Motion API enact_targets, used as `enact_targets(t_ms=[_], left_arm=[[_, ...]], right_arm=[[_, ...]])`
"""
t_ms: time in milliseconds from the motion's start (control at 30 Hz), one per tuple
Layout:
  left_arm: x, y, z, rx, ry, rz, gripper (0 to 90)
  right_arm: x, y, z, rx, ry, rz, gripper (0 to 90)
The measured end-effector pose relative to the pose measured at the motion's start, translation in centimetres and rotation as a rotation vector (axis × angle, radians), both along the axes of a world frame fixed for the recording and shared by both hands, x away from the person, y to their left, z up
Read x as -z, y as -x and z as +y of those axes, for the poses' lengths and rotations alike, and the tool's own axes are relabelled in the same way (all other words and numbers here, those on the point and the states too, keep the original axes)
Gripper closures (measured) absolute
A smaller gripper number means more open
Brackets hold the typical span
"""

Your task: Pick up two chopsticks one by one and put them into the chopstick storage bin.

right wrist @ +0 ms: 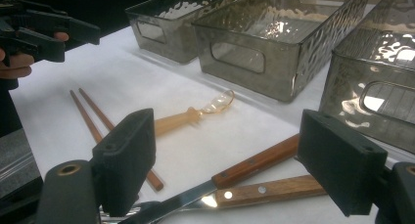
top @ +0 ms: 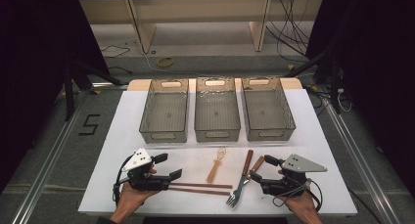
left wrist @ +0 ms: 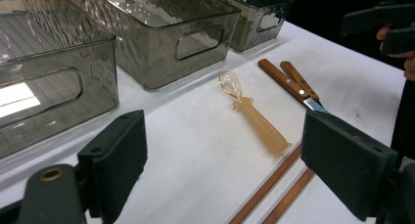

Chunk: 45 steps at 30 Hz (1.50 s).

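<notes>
A pair of brown chopsticks point(top: 200, 188) lies near the table's front edge, beside my left gripper point(top: 168, 166), which stands open and holds nothing. An amber-handled spoon with a clear bowl point(top: 216, 168) lies in the middle. Right of it a fork point(top: 238, 185) and a knife point(top: 258, 163), both with wooden handles, lie crossed next to my open, empty right gripper point(top: 263, 168). In the left gripper view the spoon point(left wrist: 254, 119) and chopsticks point(left wrist: 279, 185) lie ahead of the jaws. The right gripper view looks over the wooden handles point(right wrist: 254, 163) toward the spoon point(right wrist: 191, 117) and chopsticks point(right wrist: 93, 116).
Three empty grey translucent bins stand side by side across the back of the white table: left point(top: 165, 111), middle point(top: 217, 110), right point(top: 267, 109). Black stands and cables flank the table on the floor.
</notes>
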State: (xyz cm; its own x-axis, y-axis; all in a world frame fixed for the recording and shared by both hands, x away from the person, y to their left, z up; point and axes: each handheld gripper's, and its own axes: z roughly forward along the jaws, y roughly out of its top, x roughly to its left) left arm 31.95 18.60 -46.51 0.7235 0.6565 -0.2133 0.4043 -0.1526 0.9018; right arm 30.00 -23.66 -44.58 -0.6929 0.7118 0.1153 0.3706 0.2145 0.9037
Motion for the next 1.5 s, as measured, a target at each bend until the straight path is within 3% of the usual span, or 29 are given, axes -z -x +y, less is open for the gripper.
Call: enact_targets(t_ms=[267,333,367,467,500,567,700,767,800,833,933,1000,1267,1500], left_arm=[[-0.9,-0.4,-0.7,0.069,-0.061,0.036,18.6],[-1.3,-0.7,-1.1,0.094,-0.107,0.054,18.5],[-1.3,-0.7,-1.1,0.094,-0.107,0.054,18.5],[-1.7,-1.0,-1.8,0.129,-0.18,0.075,19.7],[-1.9,-1.2,-2.3,0.154,-0.232,0.08,19.7],[-2.1,-1.3,-2.7,0.166,-0.253,0.082,21.1],[-2.1,-1.5,-4.5,0.265,-0.36,0.101,26.1],[-2.0,-1.6,-4.9,0.283,-0.378,0.11,28.2],[-1.8,-1.6,-5.5,0.322,-0.44,0.123,29.5],[-1.8,-1.6,-5.5,0.322,-0.44,0.123,31.2],[-1.8,-1.5,-6.3,0.361,-0.499,0.114,36.6],[-1.6,-1.3,-6.8,0.405,-0.558,0.124,40.2],[-1.3,-1.2,-7.3,0.494,-0.63,0.153,55.1],[-0.4,-1.5,-7.7,0.532,-0.713,0.177,62.9]], right_arm=[[0.2,-0.2,-0.1,-0.003,-0.003,0.013,23.5],[0.2,-0.3,-0.1,-0.001,-0.003,0.014,23.6],[0.2,-0.3,-0.1,-0.001,-0.003,0.014,23.6],[0.1,-0.4,0.1,-0.009,0.001,0.014,23.7],[0.1,-0.4,0.2,-0.013,0.002,0.017,23.7],[0.2,-0.4,0.2,-0.018,0.004,0.02,23.7],[0.1,-0.4,0.2,-0.019,0.008,0.019,23.8],[0.2,-0.4,0.2,-0.018,0.01,0.023,23.8],[0.2,-0.4,0.3,-0.019,0.01,0.023,23.8],[0.1,-0.4,0.3,-0.021,0.011,0.023,23.8],[0.1,-0.4,0.3,-0.023,0.011,0.023,23.8],[0.1,-0.3,0.3,-0.025,0.013,0.024,23.8],[0.3,-0.4,0.5,-0.035,0.026,0.043,23.8],[0.3,-0.4,0.6,-0.041,0.025,0.05,23.7]])
